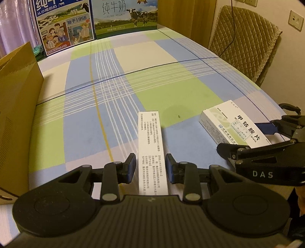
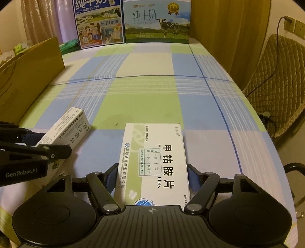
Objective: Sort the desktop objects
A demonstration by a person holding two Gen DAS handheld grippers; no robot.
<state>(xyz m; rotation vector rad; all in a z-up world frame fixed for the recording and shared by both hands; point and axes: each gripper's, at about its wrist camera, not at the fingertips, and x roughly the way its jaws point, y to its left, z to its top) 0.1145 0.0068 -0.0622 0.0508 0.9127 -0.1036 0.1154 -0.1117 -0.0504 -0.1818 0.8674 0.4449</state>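
A long narrow white medicine box lies lengthwise on the checked tablecloth. My left gripper straddles its near end, open; the right pad touches the box and a thin gap shows at the left pad. In the right wrist view the same narrow box lies at the left with the left gripper at its end. A wider white and green tablet box sits between the fingers of my right gripper, both pads against its long sides. From the left wrist view, this tablet box and the right gripper are at the right.
A brown cardboard box stands along the left side of the table. Two milk cartons stand upright at the far end. A chair with a quilted cover is beyond the table's right edge.
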